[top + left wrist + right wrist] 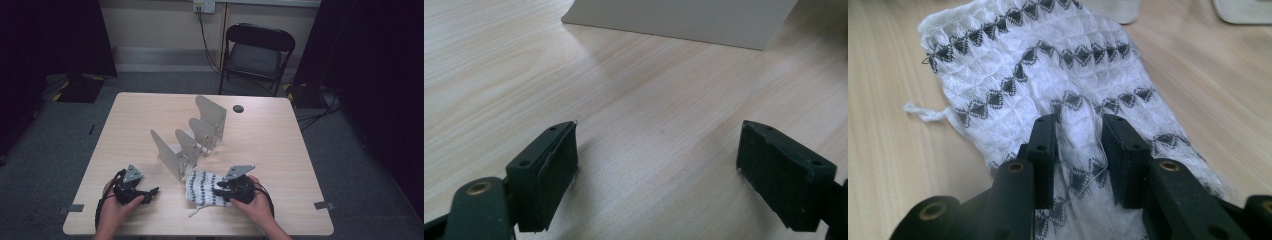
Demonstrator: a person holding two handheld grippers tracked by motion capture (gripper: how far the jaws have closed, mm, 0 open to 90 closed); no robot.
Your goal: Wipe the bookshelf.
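A white knitted cloth (202, 186) with rows of dark diamond marks lies crumpled on the table's front part, just before the metal rack. My right gripper (220, 191) rests on the cloth's right side. In the right gripper view its jaws (1078, 125) pinch a raised fold of the cloth (1023, 65) between the pads. A loose thread end sticks out at the cloth's left edge. My left gripper (150, 192) lies at the front left, apart from the cloth. Its jaws (656, 150) stand wide open over bare wood with nothing between them.
A grey metal rack (192, 140) with several upright divider plates stands mid-table; its base (684, 20) lies ahead of the left gripper. A small dark round cap (238, 108) sits at the back of the wooden table (265, 145). A folding chair (257, 50) stands beyond.
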